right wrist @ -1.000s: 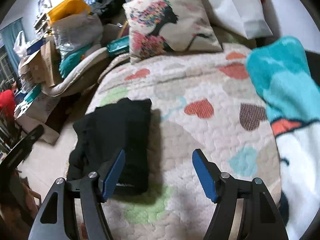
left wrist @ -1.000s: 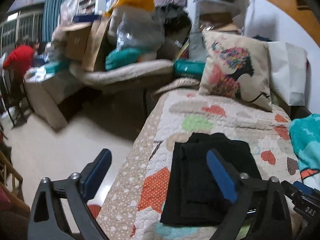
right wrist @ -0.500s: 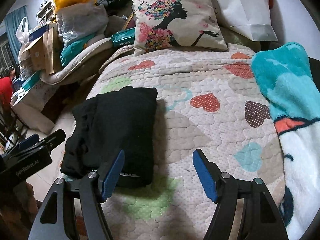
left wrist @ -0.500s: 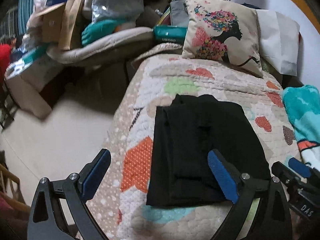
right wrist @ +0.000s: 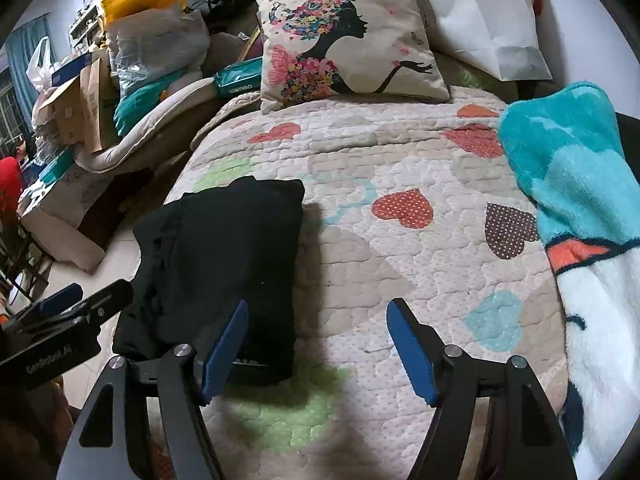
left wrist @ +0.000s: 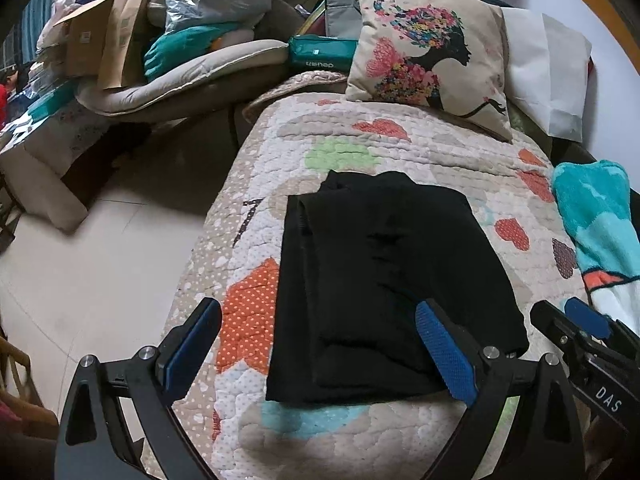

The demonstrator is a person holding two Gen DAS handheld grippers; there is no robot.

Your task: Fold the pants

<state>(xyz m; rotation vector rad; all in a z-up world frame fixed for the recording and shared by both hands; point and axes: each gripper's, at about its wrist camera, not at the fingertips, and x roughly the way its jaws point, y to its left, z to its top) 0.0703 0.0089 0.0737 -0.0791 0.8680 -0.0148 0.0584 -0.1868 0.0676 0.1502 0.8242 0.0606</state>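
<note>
Both grippers stand wide open and hold nothing: the left gripper (left wrist: 318,346) hangs low over the near edge of the bed, its right finger above the near right corner of the black pants (left wrist: 384,280), while the right gripper (right wrist: 316,346) hovers just beside the bundle's right edge, its left finger over the corner of the cloth.

The pants lie as a compact folded rectangle on the heart-patterned quilt (right wrist: 400,152), near the bed's left side, well short of the printed cushion (right wrist: 344,36) and apart from the teal fleece blanket (right wrist: 568,168).

Compared with a second ago, both cameras have tipped downward and drawn back a little, so the whole bundle now shows; its shape looks unchanged and nothing is gripped. To my eye the folding looks finished, or needs at most a final smoothing.
</note>
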